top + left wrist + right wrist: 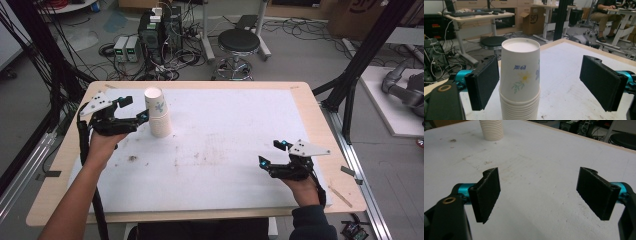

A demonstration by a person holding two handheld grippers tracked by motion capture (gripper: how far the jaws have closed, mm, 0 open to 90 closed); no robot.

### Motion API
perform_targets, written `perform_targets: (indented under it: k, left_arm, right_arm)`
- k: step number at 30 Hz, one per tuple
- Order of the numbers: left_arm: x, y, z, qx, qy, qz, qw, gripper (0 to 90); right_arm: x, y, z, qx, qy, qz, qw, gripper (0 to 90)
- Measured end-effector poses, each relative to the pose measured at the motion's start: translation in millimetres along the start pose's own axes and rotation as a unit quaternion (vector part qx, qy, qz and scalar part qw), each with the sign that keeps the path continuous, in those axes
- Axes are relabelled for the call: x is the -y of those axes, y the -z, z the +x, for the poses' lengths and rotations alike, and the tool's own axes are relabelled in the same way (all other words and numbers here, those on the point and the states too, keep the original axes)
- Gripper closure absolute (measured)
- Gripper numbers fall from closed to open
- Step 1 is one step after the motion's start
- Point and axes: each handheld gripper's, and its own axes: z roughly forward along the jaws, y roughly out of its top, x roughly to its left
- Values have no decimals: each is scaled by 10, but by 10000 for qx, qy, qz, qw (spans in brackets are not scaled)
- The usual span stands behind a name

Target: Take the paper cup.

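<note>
A stack of upside-down white paper cups (158, 112) with a flower print stands on the white sheet at the back left. My left gripper (135, 108) is open just left of it. In the left gripper view the cup stack (520, 80) stands between the jaws of the left gripper (542, 82), close against the left pad (484, 82) and well apart from the right pad (601, 83). Near the front right edge my right gripper (271, 152) is open with nothing in it. In the right gripper view its jaws (541, 193) frame bare sheet, with the cup stack's base (491, 130) far off.
The white sheet (225, 135) has smudges near its middle and lies on a wooden table (315, 115). Behind the table are a black stool (239, 42), electronics boxes (160, 30) and cables. Black frame posts (365, 55) stand at both sides. A seated person (607, 12) is far off.
</note>
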Motion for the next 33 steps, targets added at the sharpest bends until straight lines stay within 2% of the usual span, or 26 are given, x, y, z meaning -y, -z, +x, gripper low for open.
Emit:
perform_targets:
  k: [5,8,11,16,22,27,33]
  left_arm:
    - [-55,-116,41,19,-37,152,9999,160]
    - [-96,-230,95,-7,28,286,9996,160]
    - [-124,-292,111,6,22,341,9994,160]
    - [-172,-472,158,-3,42,566,9984,160]
    - [-146,-596,205,-23,119,718,9973,160]
    - [-121,-658,233,1,210,746,9970,162]
    - [-69,-721,274,38,281,805,9964,229]
  right_arm:
    - [1,6,-8,-6,-27,-21,10000,195]
    - [1,6,-9,-7,-19,-3,10000,195]
    - [-1,7,-6,-10,-16,3,10000,195]
    - [-1,4,-13,-14,-6,-10,10000,195]
    - [2,16,-19,-3,-30,-26,10000,195]
    - [2,12,-19,2,-28,-26,10000,195]
    - [1,10,-18,-19,-18,-25,10000,195]
